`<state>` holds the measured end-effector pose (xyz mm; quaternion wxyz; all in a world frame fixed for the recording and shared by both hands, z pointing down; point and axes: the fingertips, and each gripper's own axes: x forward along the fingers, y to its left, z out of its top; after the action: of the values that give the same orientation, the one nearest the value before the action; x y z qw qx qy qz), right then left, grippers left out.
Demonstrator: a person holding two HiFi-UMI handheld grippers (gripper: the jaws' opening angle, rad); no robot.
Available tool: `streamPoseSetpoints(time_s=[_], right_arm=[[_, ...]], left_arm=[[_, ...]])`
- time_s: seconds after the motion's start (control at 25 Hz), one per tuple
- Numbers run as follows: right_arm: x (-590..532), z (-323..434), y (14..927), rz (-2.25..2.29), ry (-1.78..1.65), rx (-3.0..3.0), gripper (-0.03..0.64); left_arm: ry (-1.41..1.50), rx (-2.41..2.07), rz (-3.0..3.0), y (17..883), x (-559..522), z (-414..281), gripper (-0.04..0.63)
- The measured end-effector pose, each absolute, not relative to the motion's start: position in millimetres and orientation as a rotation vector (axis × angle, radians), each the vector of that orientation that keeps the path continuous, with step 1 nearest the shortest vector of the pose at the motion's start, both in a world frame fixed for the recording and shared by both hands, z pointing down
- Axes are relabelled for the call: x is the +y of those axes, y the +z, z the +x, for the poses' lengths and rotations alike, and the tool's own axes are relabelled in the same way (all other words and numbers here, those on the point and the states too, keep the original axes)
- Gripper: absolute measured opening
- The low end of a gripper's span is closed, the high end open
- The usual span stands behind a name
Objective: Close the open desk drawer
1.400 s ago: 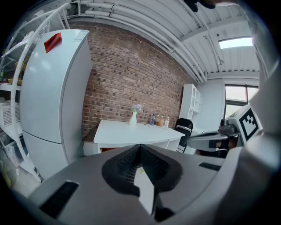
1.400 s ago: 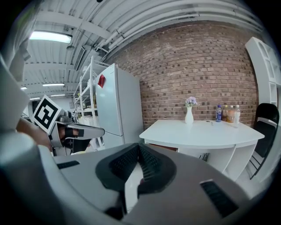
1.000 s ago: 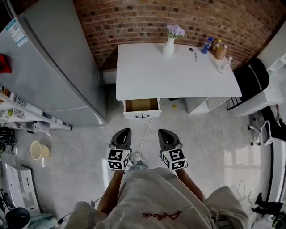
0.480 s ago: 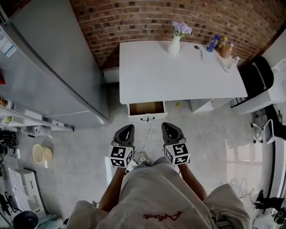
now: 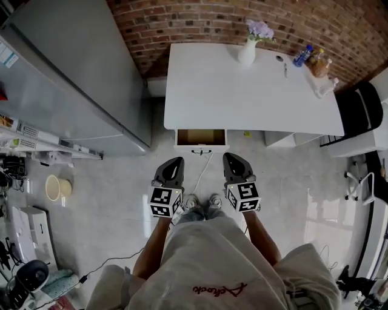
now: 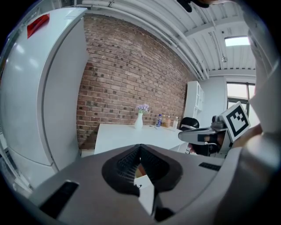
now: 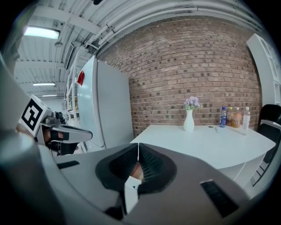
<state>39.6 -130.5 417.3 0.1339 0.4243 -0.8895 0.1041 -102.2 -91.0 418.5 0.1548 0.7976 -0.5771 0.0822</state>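
- Nearest: left gripper and right gripper side by side over the floor, jaws pressed together on both, nothing pinched.
- Just past the tips, not touching: drawer, pulled out under the left end of the desk, brown inside, handle towards the grippers.
- On the desk, back edge: vase with flowers, a few bottles to its right.
- Left of the desk: big grey fridge; brick wall behind it all.

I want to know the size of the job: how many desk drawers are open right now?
1. The open drawer sticks out from under the front edge of the white desk, near its left end in the head view. Any further drawers would be hidden beneath its top.
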Motion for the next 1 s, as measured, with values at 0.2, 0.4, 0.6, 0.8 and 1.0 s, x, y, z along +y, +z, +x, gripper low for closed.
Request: streamPoseSetpoints(time_s=[0.2, 0.4, 0.6, 0.8, 1.0], right_arm=[[-135, 42, 417, 1.203, 0.305, -2.595, 0.018], [-133, 47, 425, 1.197, 0.318, -2.595, 0.018], [-120, 49, 447, 1.168, 0.367, -2.549, 0.018], [-103, 49, 480, 1.139, 0.440, -2.487, 0.018], [-75, 47, 524, 1.100, 0.546, -2.440, 0.018]], left_arm=[[0.235, -1.660, 2.278, 417, -97, -95, 0.012], [0.246, -1.659, 2.275, 424, -97, -90, 0.012], [0.257, -1.625, 2.240, 444, -87, -86, 0.012], [0.277, -1.573, 2.191, 474, -75, -87, 0.012], [0.315, -1.528, 2.146, 513, -59, -89, 0.012]])
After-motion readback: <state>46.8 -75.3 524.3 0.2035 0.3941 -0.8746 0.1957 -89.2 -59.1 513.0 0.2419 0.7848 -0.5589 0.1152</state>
